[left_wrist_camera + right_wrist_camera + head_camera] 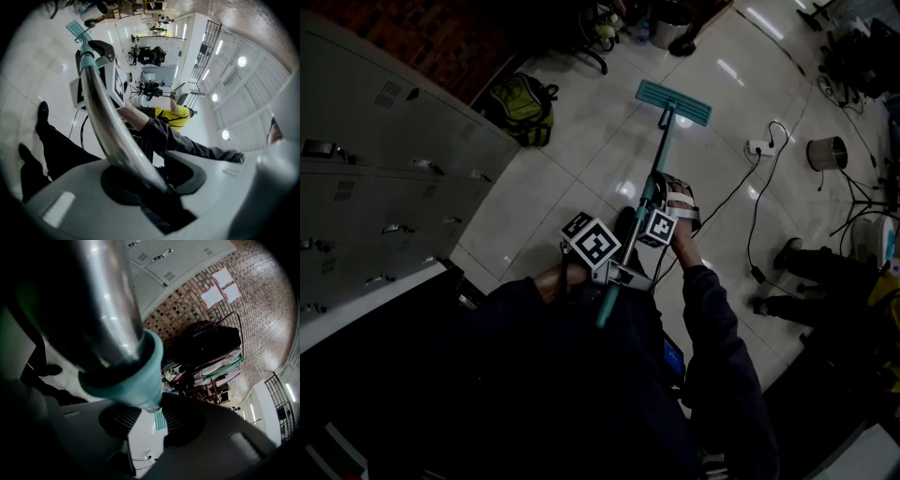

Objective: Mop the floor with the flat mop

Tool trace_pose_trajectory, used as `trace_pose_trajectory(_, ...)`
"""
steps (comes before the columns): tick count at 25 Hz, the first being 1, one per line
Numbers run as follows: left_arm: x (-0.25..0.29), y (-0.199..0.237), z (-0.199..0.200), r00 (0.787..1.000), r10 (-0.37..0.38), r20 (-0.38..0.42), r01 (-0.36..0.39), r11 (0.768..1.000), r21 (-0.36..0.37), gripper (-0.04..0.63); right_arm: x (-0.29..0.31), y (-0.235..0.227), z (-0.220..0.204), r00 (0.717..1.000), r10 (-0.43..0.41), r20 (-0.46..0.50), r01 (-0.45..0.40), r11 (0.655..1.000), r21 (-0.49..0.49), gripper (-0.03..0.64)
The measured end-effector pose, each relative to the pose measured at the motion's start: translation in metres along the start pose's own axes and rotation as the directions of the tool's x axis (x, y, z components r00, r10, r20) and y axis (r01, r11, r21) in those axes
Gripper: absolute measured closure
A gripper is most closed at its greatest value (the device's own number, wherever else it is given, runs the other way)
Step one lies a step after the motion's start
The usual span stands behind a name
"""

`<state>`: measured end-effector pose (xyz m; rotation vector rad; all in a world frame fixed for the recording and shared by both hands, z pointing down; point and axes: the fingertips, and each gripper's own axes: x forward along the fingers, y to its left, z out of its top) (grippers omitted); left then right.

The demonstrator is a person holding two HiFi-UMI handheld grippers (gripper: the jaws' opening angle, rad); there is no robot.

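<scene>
1. Left gripper (621,274) is clamped shut on the metal pole (110,126) of the flat mop (660,150), at the end farthest from the mop head (674,102).
2. Right gripper (661,214) grips the pole's teal collar (135,378), nearer the mop head.
3. The mop head lies flat on the glossy tiled floor (581,183).
4. A green backpack (523,108) sits left of the mop head and a power strip (759,147) right of it.
5. Mopping looks under way. No wet track shows, so how much is done cannot be told.

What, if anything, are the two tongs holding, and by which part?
Both hold the flat mop with the teal head by its silver metal pole: the left tongs near the upper end, the right tongs lower, at the teal collar.
</scene>
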<state>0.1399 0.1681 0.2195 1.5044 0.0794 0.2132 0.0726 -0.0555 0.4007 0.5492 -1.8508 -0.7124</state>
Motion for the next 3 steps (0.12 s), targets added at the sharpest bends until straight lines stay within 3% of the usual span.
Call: trace_pose_trajectory(3,-0.0019,0.0004,-0.0002,1.000,0.002,0.001,-0.002,1.000,-0.002,0.437,0.0002,0.0000,0.0023,1.000,-0.001,0.003,0.001,1.000,0.001,0.476)
